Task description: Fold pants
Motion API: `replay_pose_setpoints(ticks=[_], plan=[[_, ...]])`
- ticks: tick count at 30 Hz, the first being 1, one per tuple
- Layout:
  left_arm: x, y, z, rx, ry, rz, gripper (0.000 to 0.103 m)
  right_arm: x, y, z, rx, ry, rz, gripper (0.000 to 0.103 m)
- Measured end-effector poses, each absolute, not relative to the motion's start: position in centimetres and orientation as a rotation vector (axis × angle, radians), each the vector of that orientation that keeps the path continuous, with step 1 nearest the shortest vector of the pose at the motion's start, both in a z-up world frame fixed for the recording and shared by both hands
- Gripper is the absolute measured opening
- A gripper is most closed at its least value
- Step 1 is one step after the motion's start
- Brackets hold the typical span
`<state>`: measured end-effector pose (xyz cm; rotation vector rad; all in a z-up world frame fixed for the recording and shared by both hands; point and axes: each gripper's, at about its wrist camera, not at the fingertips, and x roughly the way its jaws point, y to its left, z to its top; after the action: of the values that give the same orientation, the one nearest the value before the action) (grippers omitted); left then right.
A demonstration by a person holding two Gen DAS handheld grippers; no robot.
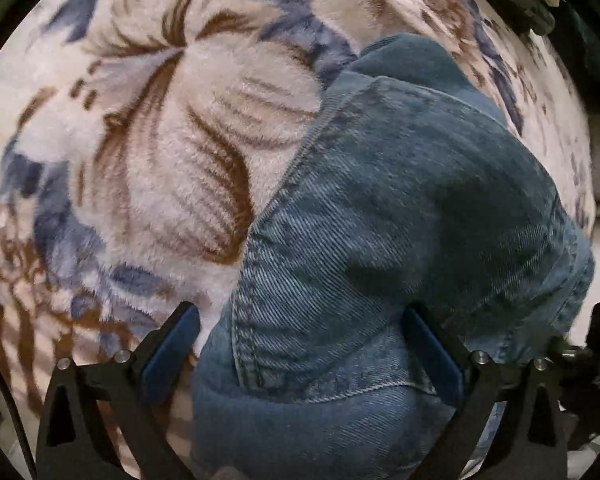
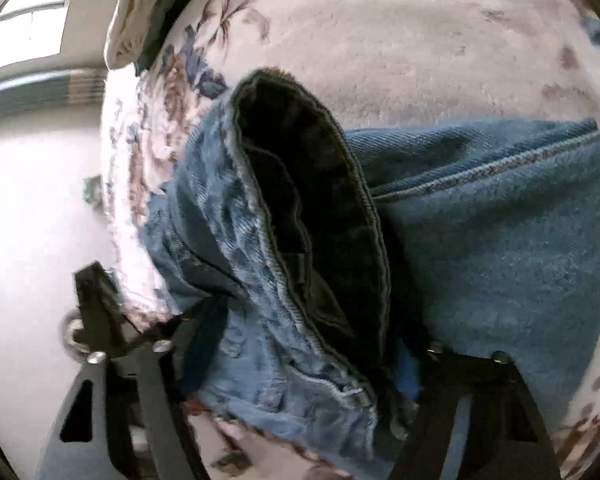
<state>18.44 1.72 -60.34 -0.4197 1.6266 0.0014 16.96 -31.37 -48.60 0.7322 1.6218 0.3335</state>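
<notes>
Blue denim pants (image 1: 400, 208) lie on a fleecy floral blanket (image 1: 148, 128). In the left wrist view my left gripper (image 1: 300, 320) stands wide open, its blue-padded fingers (image 1: 172, 340) either side of a bunched, seamed fold of the denim. In the right wrist view the pants (image 2: 500, 248) show a gaping dark opening with a frayed hem (image 2: 312, 216). My right gripper (image 2: 300, 336) is open around that hem, which lies between its two fingers; the right finger is mostly hidden behind the cloth.
The blanket's edge (image 2: 124, 216) drops to a pale floor (image 2: 40, 220) on the left of the right wrist view. Folded pale and dark cloth (image 2: 144, 12) lies at the far end of the blanket. A window (image 2: 32, 8) is at the top left.
</notes>
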Motion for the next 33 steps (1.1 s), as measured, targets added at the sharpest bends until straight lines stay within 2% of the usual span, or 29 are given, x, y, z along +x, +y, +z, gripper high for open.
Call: replay_pose_setpoints(ticks=[2,4,7,10,12,18,22,27,29,31,33], plan=[[18.3,1.5,-60.4,-0.421,1.625,0.003,0.103,16.9,-31.3,-48.5,0.716,1.615,0.306,0.049],[18.3,1.9,-60.7,-0.425,1.627,-0.002,0.103,16.7,-31.1,-47.8,0.680,1.605,0.291,0.037],[18.9,3.1,-60.7,-0.413,1.652,-0.006,0.103,16.9,-30.1,-46.1,0.588,1.581,0.254,0.027],[19.2,2.2,-58.3,-0.289,1.618,0.026,0.103,16.8,-29.4,-44.5,0.536,1.561,0.215,0.022],[19.1,1.7,-55.8,-0.203,1.562,0.061,0.103,16.8,-28.8,-43.0,0.527,1.540,0.199,0.021],[19.3,2.4,-50.2,-0.240,1.448,0.056,0.103,14.8,-31.6,-38.2,0.546,1.444,0.144,0.019],[20.1,2.5,-48.9,-0.225,1.436,0.044,0.103,11.4,-39.3,-35.5,0.584,1.411,-0.018,0.019],[20.4,0.4,-49.2,-0.195,1.470,-0.004,0.103,9.1,-47.3,-37.8,0.657,1.459,-0.213,0.020],[20.3,-0.9,-50.0,-0.180,1.490,-0.018,0.103,9.0,-48.7,-40.7,0.694,1.535,-0.221,0.022],[20.6,-2.5,-51.0,-0.159,1.516,-0.047,0.103,9.2,-49.4,-42.6,0.742,1.611,-0.225,0.034],[21.1,-4.1,-51.7,-0.124,1.544,-0.064,0.103,9.6,-49.8,-42.1,0.735,1.601,-0.213,0.034]])
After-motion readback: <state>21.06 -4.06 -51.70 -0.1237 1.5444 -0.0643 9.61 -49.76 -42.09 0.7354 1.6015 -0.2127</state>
